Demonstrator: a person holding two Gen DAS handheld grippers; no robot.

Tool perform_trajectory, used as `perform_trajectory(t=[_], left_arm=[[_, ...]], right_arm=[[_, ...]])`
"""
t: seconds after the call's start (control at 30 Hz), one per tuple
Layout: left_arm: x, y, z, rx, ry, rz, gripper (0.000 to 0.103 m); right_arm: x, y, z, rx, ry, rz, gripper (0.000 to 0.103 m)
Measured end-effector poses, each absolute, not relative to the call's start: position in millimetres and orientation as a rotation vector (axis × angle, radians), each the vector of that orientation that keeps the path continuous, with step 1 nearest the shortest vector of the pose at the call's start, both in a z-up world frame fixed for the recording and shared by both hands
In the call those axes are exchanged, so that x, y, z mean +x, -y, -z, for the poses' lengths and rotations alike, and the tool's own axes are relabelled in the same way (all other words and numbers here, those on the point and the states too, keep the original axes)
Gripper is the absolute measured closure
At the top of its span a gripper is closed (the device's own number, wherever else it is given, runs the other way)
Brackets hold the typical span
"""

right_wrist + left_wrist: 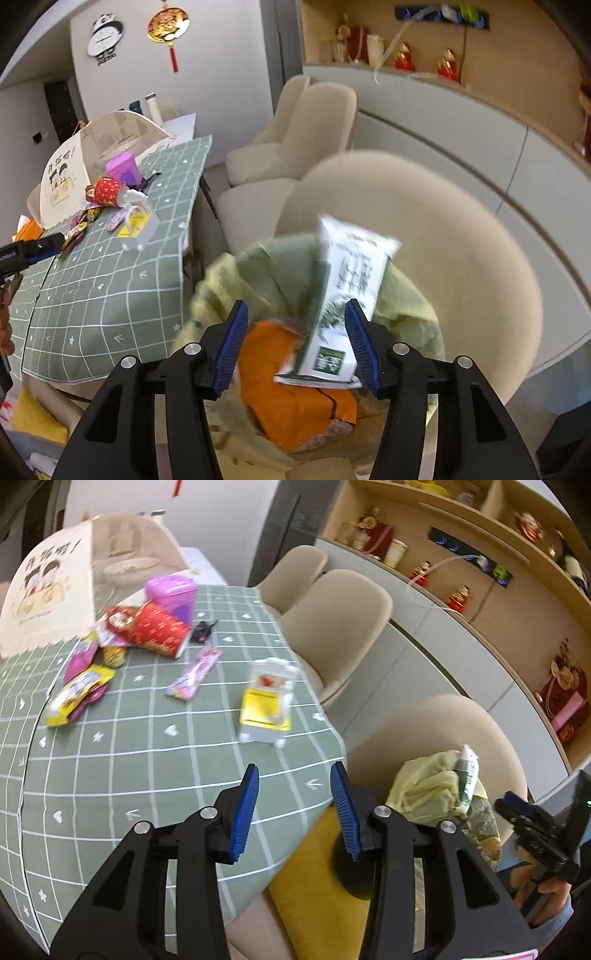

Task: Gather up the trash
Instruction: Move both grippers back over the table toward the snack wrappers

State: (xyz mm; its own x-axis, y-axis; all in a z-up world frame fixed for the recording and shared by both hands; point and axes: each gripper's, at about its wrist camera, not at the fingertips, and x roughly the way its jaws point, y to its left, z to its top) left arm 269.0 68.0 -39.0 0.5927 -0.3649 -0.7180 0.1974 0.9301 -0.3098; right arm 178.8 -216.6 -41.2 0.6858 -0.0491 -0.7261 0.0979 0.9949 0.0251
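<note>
Left gripper [293, 775]: hung over the near edge of the counter [147, 768], fingers [245, 812] apart with nothing between them.
Right gripper [293, 314]: hung over the bag [410, 306], fingers [360, 339] apart; the white-green wrapper [347, 291] stood between them, close against the right finger, the left finger clear of it. Whether that finger touched the wrapper could not be told.
White-green wrapper: upright and blurred, its lower end above an orange packet [295, 398] that lay inside the bag.
Bag: pale green, open-mouthed, sitting on a beige chair [443, 229] beside the counter.
Counter: covered by a green checked cloth.
Trash on the counter: a white-and-yellow box [267, 705] nearest the left gripper, a pink wrapper [194, 674] beyond it, a yellow packet [79, 694] to the left, a red cup [159, 629] on its side and a purple box [171, 592] farther back.
Food cover [51, 590]: stood at the far left of the counter, behind the trash.
Hand [543, 897]: seen at the lower right of the left view, holding the right gripper's handle.
</note>
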Motion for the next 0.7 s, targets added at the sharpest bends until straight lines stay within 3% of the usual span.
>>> perform_trajectory(t=[0.27,0.7], left_arm=[[282.3,-126.9,52.2,-0.244,-0.885,0.245,0.064],[319.4,-253.9,64.3,-0.299,-0.87,0.097,0.064]], right_arm=[[198.8,152.8,14.3,-0.021,-0.727,0.024,0.052],[274.6,46.9,15.6,0.012,-0.709,-0.102,0.051]])
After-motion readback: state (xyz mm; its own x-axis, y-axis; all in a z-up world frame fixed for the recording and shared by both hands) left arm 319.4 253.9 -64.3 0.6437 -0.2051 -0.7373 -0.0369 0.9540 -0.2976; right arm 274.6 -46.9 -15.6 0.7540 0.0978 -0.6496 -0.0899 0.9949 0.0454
